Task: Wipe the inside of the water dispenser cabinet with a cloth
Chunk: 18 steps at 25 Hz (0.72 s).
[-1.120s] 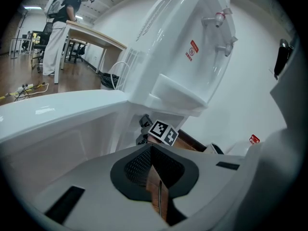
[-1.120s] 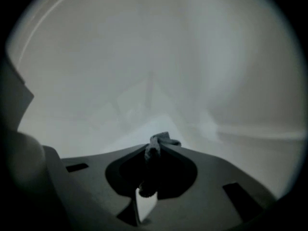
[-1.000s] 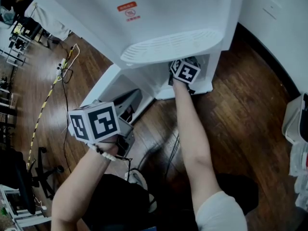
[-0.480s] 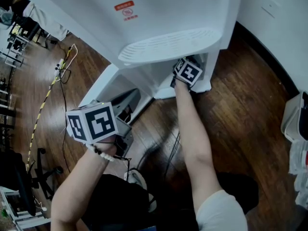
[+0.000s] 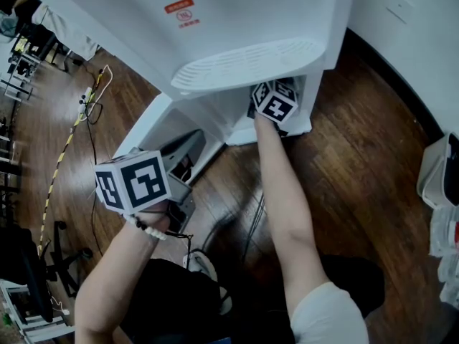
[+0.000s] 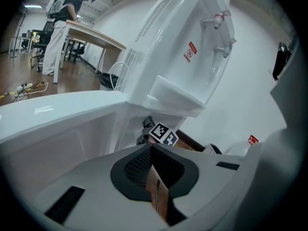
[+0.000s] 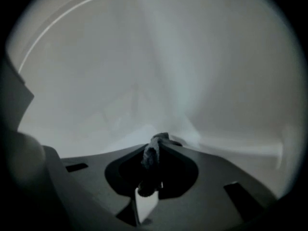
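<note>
- Head view: the white dispenser (image 5: 237,20) stands on a wood floor (image 5: 358,142), its drip tray (image 5: 244,61) jutting out above the open cabinet (image 5: 215,113).
- The right tool (image 5: 275,104) reaches into the cabinet just under the tray; only its marker cube and the forearm behind it show, and its jaws are out of sight here.
- The left tool (image 5: 176,181) hangs outside the dispenser, down and to the left of the opening, beside the open door (image 5: 147,131).
- A yellow cable (image 5: 68,153) lies on the floor well left of the dispenser.
- Left tool view: the left tool's jaws are pressed together with nothing between them.
- Beyond them rises the dispenser with its taps (image 6: 219,20) high up; the right tool's cube shows below the tray.
- A person (image 6: 60,18) stands at a worktop (image 6: 94,35) far off, left of the dispenser.
- Right tool view: the right tool's jaws pinch a dark cloth (image 7: 150,155), bunched up between them.
- The cloth is inside the cabinet, facing its pale walls; whether it touches a wall I cannot tell.
</note>
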{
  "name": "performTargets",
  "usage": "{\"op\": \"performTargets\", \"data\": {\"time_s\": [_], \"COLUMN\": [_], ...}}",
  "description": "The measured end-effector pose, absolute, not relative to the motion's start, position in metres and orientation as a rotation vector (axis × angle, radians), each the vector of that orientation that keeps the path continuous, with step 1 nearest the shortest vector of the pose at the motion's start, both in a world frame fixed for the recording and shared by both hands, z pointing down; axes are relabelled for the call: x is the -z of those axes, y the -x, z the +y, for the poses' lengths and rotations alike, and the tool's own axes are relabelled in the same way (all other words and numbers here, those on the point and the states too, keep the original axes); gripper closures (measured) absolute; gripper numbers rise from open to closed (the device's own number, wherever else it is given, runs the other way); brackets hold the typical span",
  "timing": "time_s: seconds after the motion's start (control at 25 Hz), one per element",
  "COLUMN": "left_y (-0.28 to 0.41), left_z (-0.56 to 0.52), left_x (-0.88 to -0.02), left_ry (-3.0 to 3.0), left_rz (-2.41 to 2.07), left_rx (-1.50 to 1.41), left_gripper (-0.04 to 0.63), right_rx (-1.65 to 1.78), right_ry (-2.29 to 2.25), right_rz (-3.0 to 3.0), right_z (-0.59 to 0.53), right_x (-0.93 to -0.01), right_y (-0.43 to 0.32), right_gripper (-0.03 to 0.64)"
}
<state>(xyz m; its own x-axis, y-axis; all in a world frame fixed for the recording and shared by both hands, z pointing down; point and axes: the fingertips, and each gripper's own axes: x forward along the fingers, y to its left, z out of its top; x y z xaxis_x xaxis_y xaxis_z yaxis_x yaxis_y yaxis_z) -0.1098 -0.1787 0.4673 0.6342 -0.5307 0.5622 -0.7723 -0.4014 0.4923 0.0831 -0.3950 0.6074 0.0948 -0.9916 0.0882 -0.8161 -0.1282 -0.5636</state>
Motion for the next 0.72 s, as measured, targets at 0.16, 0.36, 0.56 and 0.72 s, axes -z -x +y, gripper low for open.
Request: {"op": "performTargets", "data": {"time_s": [0.16, 0.36, 0.56, 0.72], "left_y": [0.109, 0.105, 0.1, 0.099], "left_z": [-0.178, -0.177, -0.176, -0.176], "left_x": [-0.466, -0.466, -0.465, -0.465], "left_ry": [-2.102, -2.108, -2.116, -2.115], "left_rz": [-1.015, -1.002, -0.989, -0.982], "left_rx": [-0.404, -0.407, -0.408, -0.408], "left_gripper": [0.598, 0.598, 0.598, 0.598], "right_rx": [0.55, 0.584, 0.571, 0.632], "right_ry": [2.011, 1.965, 1.946, 1.982], "right_rz": [1.77, 1.606, 1.481, 1.481], "right_z": [-0.39, -0.377, -0.357, -0.355], "right_x": [-0.579, -0.573, -0.57, -0.585], "right_y": [-0.082, -0.101, -0.108, -0.101], "right_gripper": [0.565, 0.565, 0.569, 0.571]}}
